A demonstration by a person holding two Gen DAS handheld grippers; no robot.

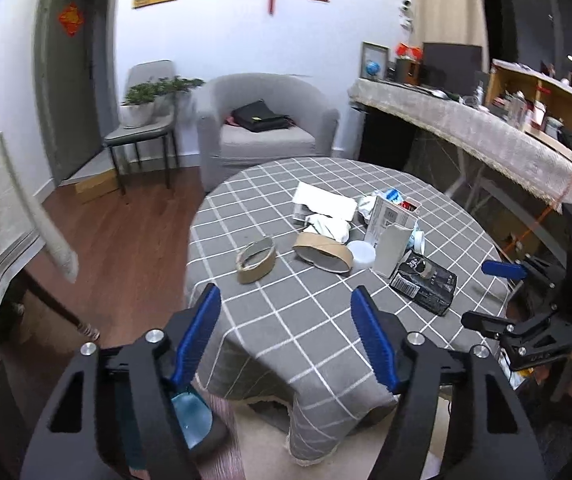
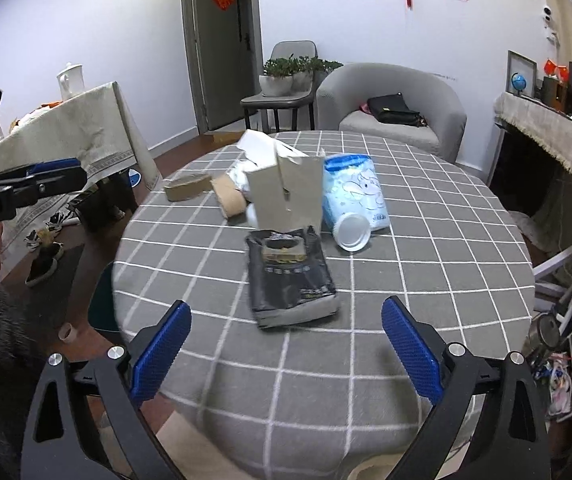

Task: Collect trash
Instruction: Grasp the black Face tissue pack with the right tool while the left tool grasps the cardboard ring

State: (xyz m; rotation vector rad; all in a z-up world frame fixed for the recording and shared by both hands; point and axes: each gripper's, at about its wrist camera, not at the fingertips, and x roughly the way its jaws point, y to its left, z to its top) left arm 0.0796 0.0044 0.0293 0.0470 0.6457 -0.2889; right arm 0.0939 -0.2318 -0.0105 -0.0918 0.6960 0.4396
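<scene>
Nothing is seen to be collected yet; all the trash remains piled near the middle of the counter (image 2: 426,280). Largest to smallest, a torn cardboard box (image 2: 286,196), a black packet (image 2: 292,280) toward the near edge, and a white cup (image 2: 351,232) are left. Both the left gripper (image 1: 286,332) and right gripper (image 2: 286,344) are held with jaws apart, nothing between them.
</scene>
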